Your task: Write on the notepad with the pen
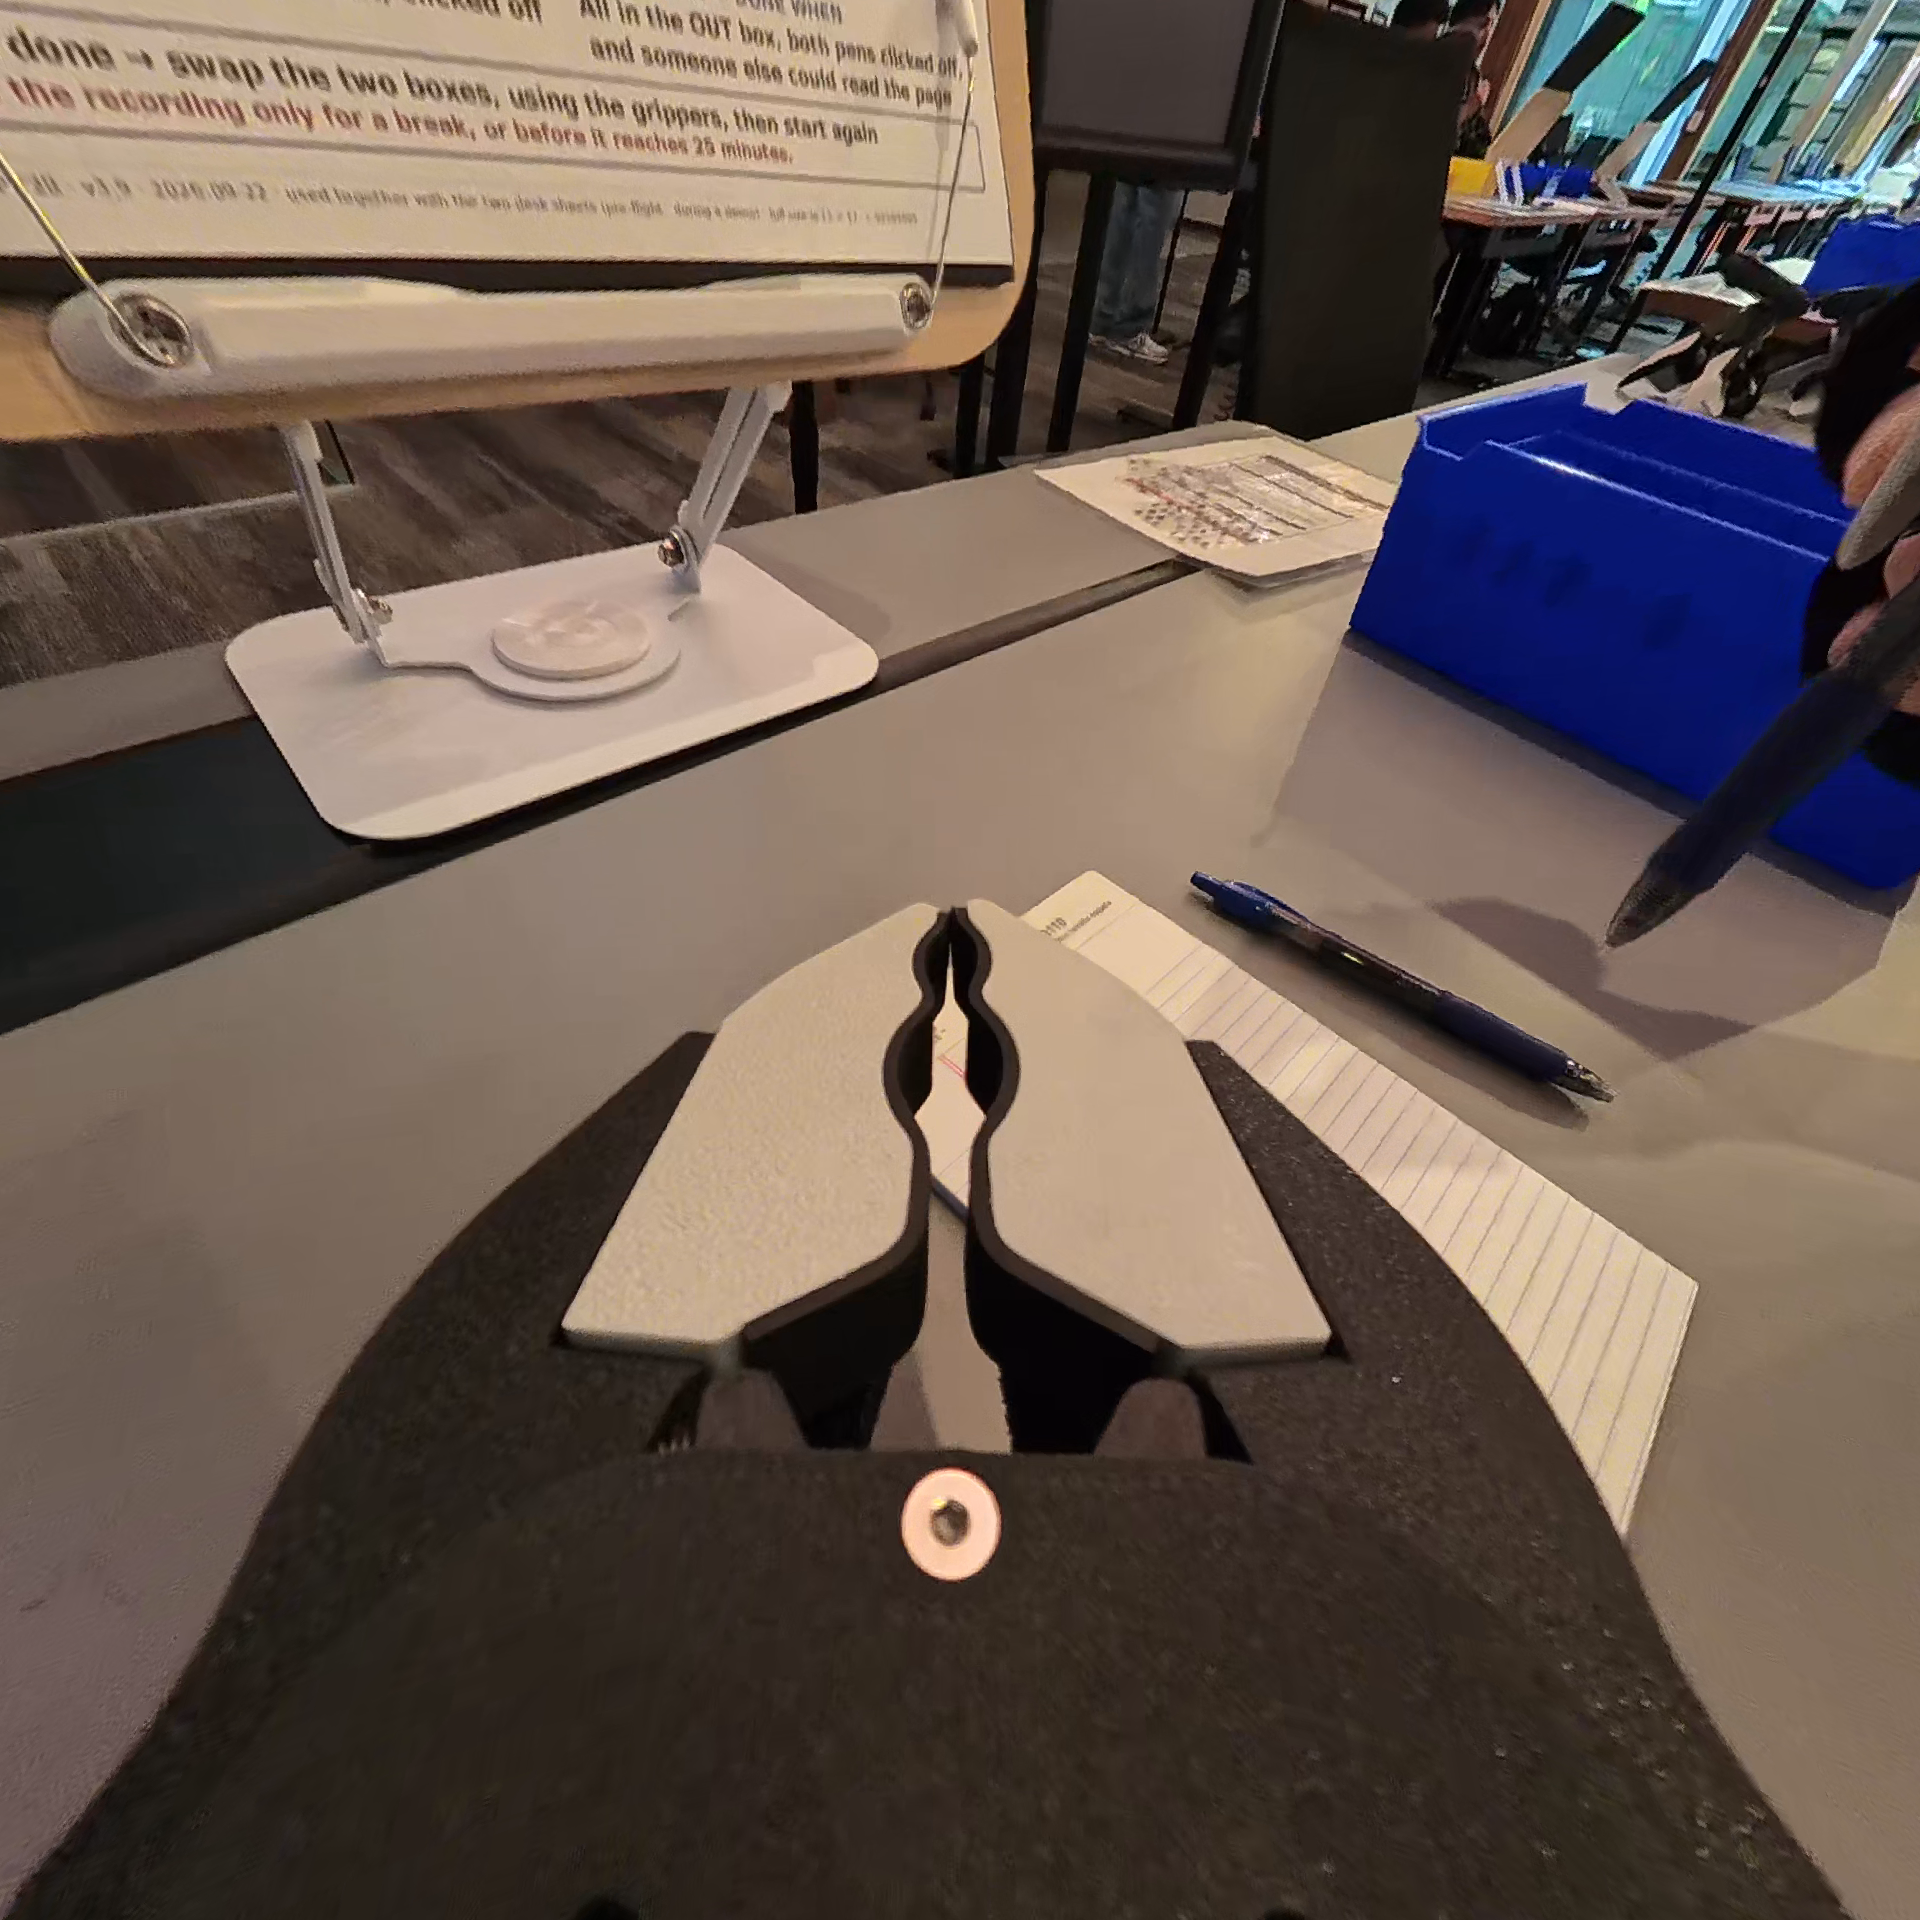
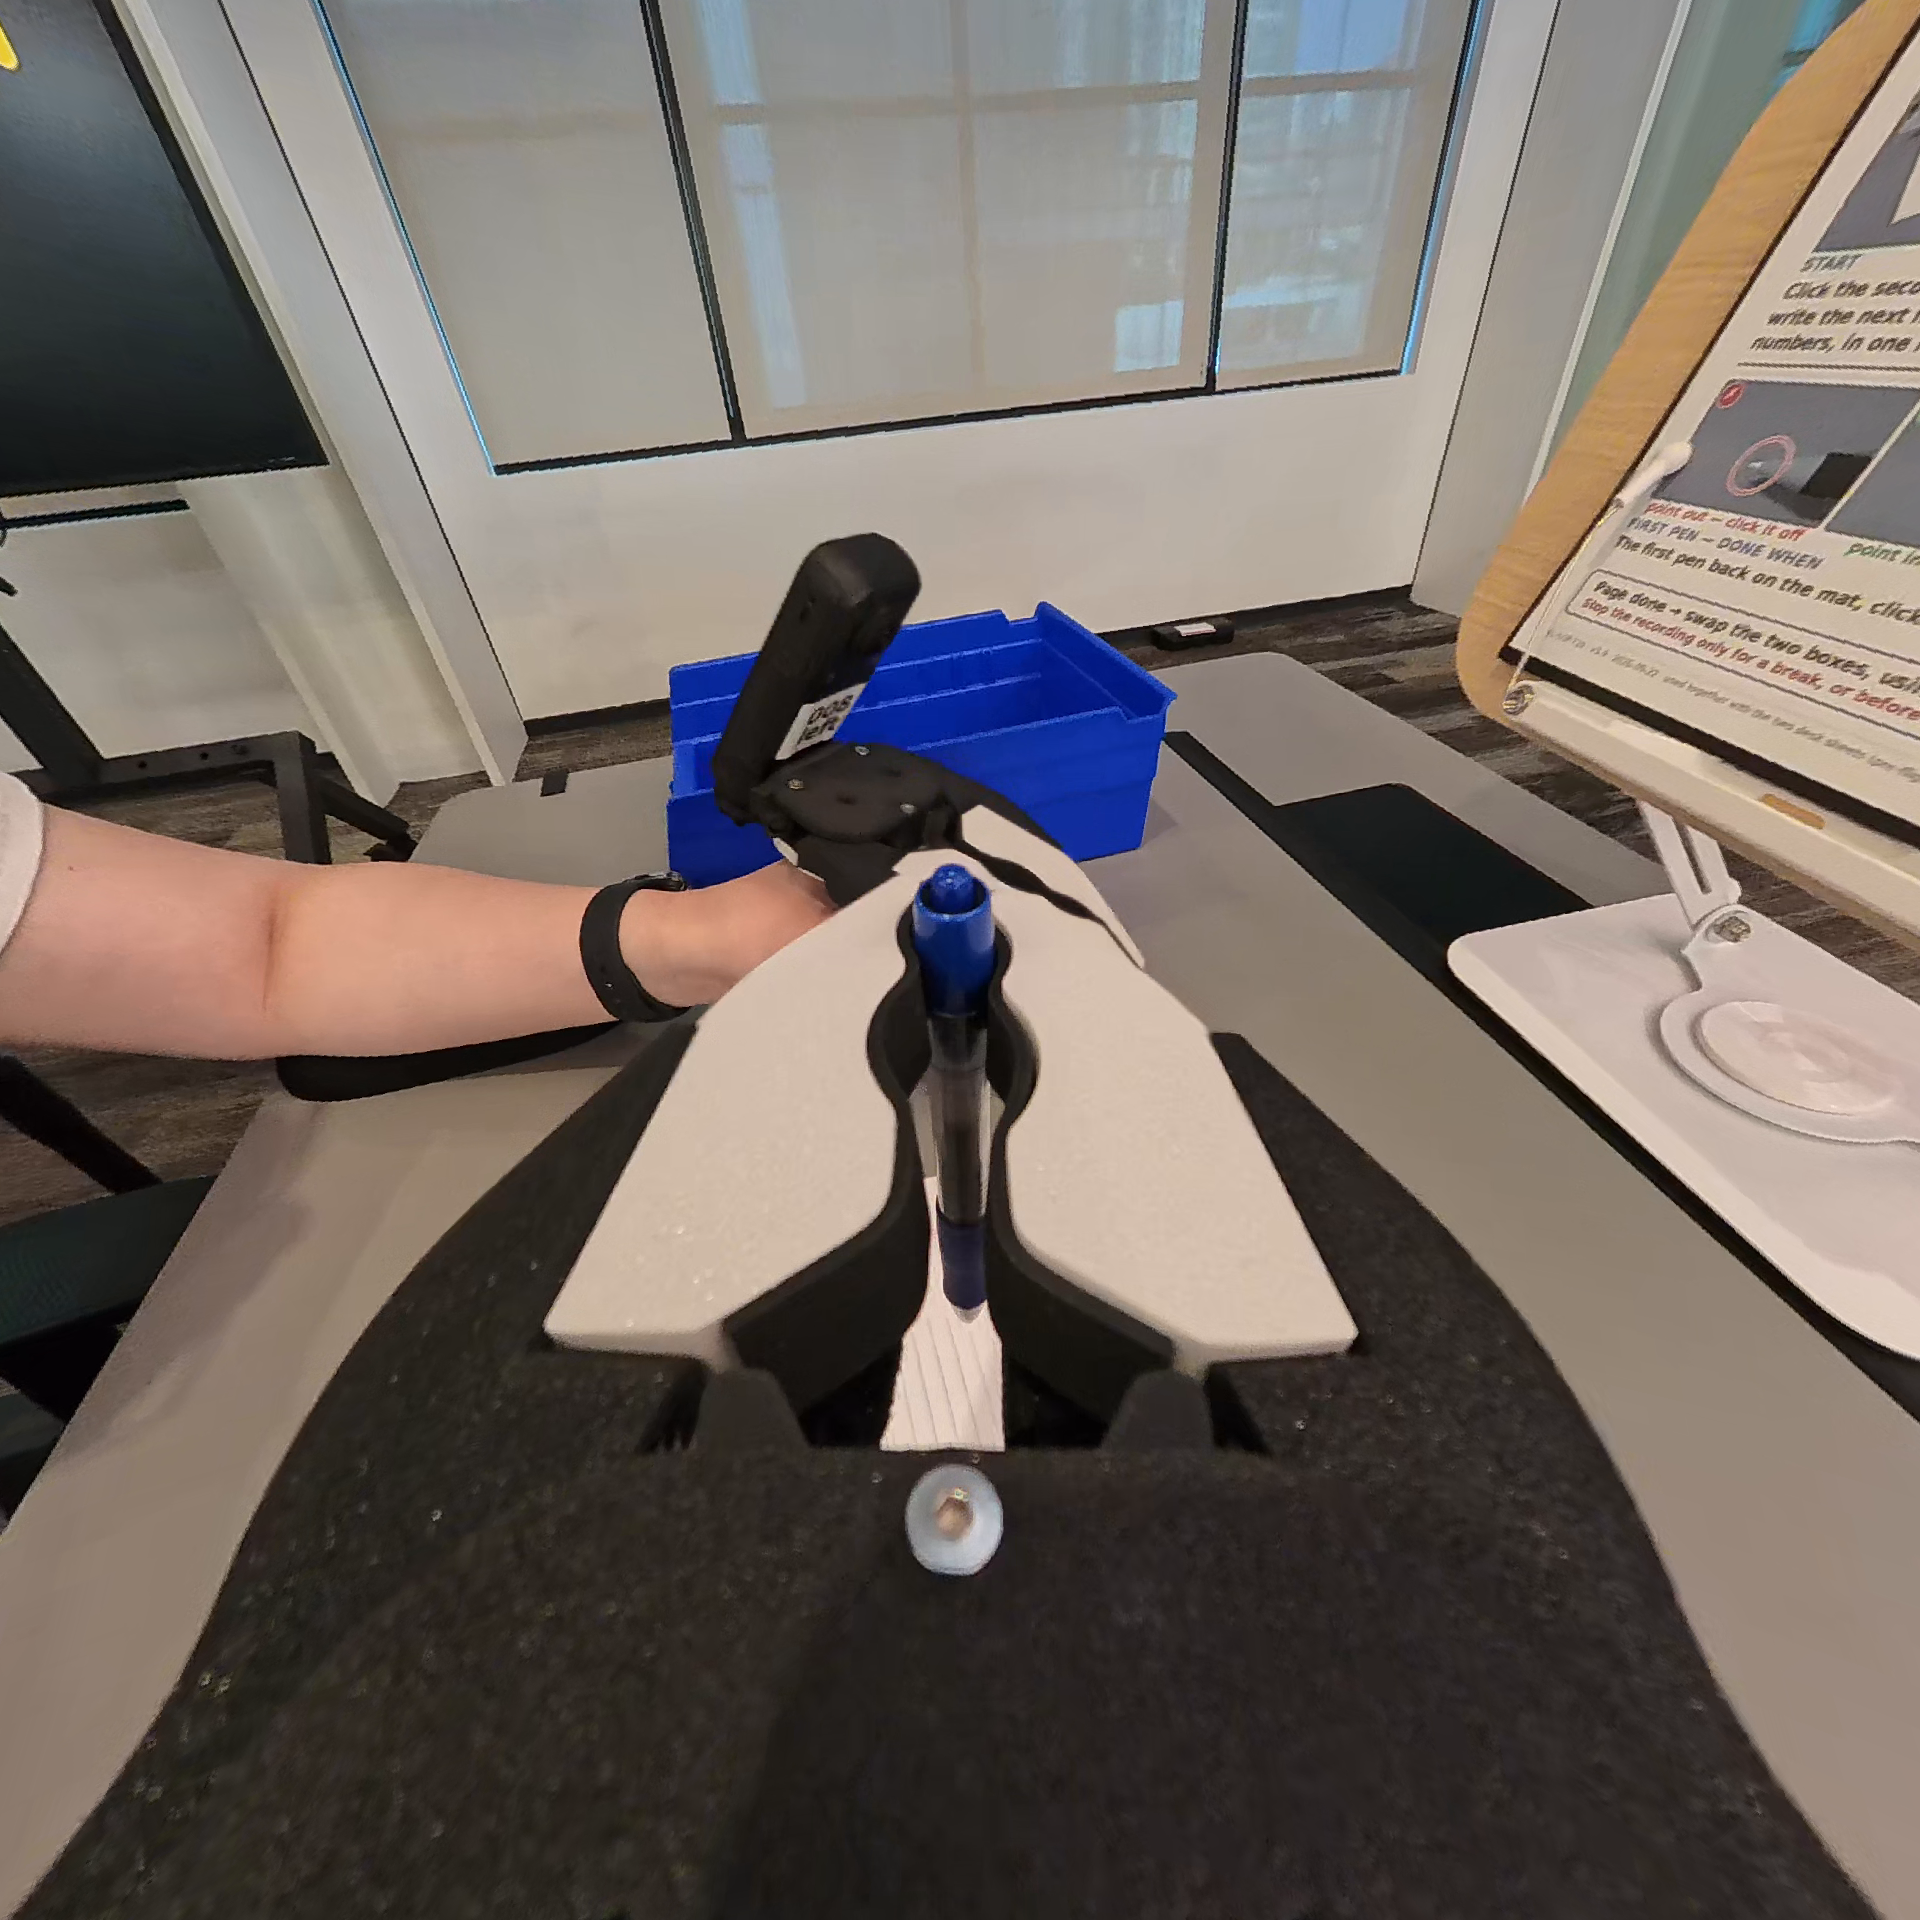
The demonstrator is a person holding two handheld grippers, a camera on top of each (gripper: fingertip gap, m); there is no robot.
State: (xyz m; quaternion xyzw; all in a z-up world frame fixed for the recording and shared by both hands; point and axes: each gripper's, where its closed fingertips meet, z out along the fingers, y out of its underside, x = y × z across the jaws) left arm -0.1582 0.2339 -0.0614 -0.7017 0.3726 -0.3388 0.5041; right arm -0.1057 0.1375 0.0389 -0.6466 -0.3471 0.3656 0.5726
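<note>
Grey textured fingers of the left gripper are pressed together on nothing, resting low over the near-left part of the notepad, apparently steadying it. At two o'clock of those fingertips a spare blue pen lies on the grey table, just beside the pad's far edge. Further toward three o'clock, the held pen slants down, tip over bare table and off the paper. The visible lined page looks blank, so I judge writing not yet begun: pen gripped, pad braced, strokes left. The right wrist view alone shows the right gripper pinching that pen upright, button end at twelve o'clock, lined paper glimpsed below.
</note>
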